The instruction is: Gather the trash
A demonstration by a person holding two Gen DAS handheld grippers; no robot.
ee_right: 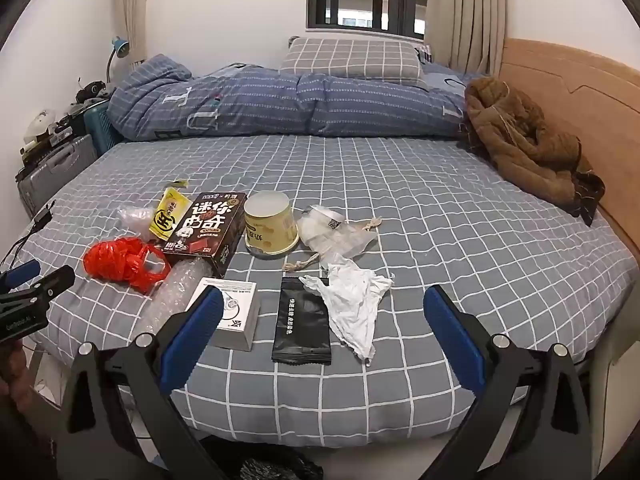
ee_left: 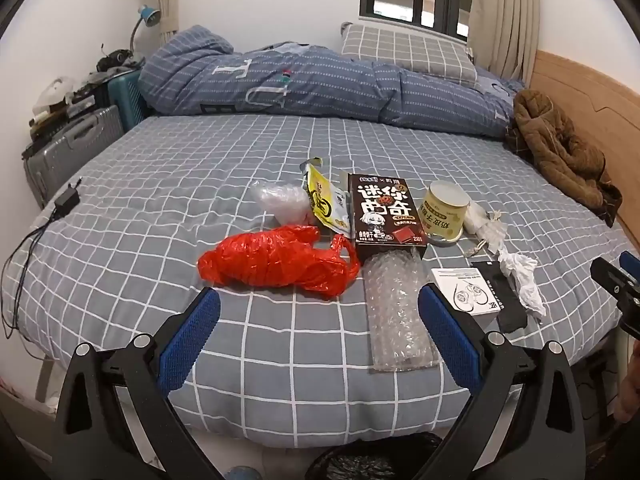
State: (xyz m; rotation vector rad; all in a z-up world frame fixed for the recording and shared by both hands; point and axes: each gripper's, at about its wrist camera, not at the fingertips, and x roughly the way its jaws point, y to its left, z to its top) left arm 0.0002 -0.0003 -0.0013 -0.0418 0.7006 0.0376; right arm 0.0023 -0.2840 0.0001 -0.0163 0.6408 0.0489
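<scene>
Both claws — left claw (ee_left: 319, 312) and right claw (ee_right: 323, 312) — are hanging wide and empty, low in frame, facing trash spread on the bed (ee_left: 160, 168) for easy picking.

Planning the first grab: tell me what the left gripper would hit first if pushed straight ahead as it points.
Probably the red plastic bag, lying just past the open left gripper and slightly left of centre. The bubble wrap sits beside its right finger. Depth is hard to judge.
</scene>
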